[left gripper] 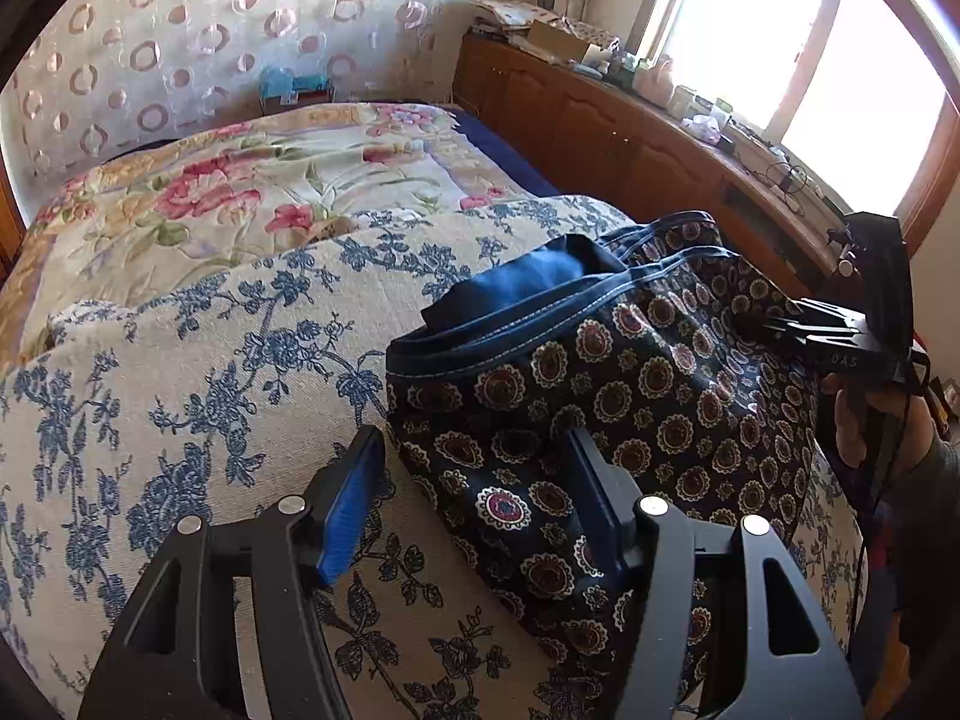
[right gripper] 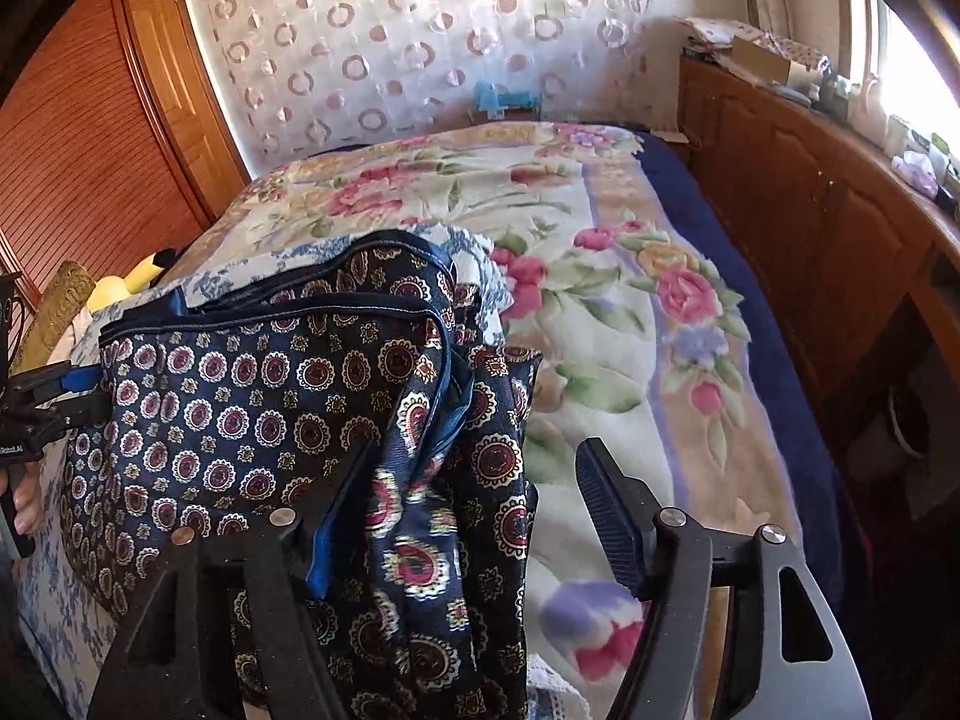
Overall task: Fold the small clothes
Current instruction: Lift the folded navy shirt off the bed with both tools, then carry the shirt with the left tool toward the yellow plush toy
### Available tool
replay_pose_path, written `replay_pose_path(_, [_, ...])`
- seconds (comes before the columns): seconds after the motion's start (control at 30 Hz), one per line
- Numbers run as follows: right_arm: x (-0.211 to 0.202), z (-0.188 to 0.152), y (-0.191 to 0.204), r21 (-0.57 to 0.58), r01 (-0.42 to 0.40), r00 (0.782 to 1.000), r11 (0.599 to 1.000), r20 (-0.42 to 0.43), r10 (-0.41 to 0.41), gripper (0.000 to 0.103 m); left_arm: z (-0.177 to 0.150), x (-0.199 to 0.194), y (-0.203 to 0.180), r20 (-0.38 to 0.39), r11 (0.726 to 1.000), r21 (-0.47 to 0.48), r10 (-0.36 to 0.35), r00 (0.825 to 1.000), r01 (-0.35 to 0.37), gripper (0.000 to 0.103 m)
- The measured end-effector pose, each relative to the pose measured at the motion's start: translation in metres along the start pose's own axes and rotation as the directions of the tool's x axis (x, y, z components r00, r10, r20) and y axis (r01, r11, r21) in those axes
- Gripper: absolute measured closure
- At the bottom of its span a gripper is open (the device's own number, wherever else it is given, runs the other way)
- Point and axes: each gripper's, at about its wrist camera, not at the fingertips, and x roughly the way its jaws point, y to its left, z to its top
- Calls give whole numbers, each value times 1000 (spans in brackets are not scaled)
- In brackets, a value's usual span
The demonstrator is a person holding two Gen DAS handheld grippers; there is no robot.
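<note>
A dark navy garment with round medallion print and a blue-trimmed waistband lies bunched on the blue-flowered cloth on the bed. My left gripper is open, its jaws astride the garment's left edge. The right gripper shows in the left wrist view at the garment's far right side. In the right wrist view the garment fills the left half; my right gripper is open, with a hanging fold of the garment between the jaws. The left gripper shows at the garment's left edge.
A floral bedspread covers the bed beyond. A wooden cabinet with clutter on top runs along the right under a bright window. A patterned curtain hangs behind, and a wooden wardrobe stands on the left.
</note>
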Motion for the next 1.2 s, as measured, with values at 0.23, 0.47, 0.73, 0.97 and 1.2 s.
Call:
replay_pose_path(0.23, [5,10,-19,35,-78,996,996,-35,79,33,0,8,-8,-4,1000,-9,-8,1000,8,72])
replay_pose_path(0.47, [-1,3,-11,-58,-90,996,994,-15,90,73,-2,4,-19,0,995,6,-101,995,101,96])
replay_pose_path(0.73, [-33,-4,9,-154,-21,998,988,53,30,94,4,-44,-37,126,985,55,-169,977,163,97])
replay_pose_path(0.97, [-78,3,35,-196,-17,988,981,149,47,94,1,-105,-34,243,980,72,-196,950,184,97])
replay_pose_path(1.2, [-94,24,103,-309,-64,974,949,190,127,94,-23,-171,18,344,995,16,-98,934,98,97])
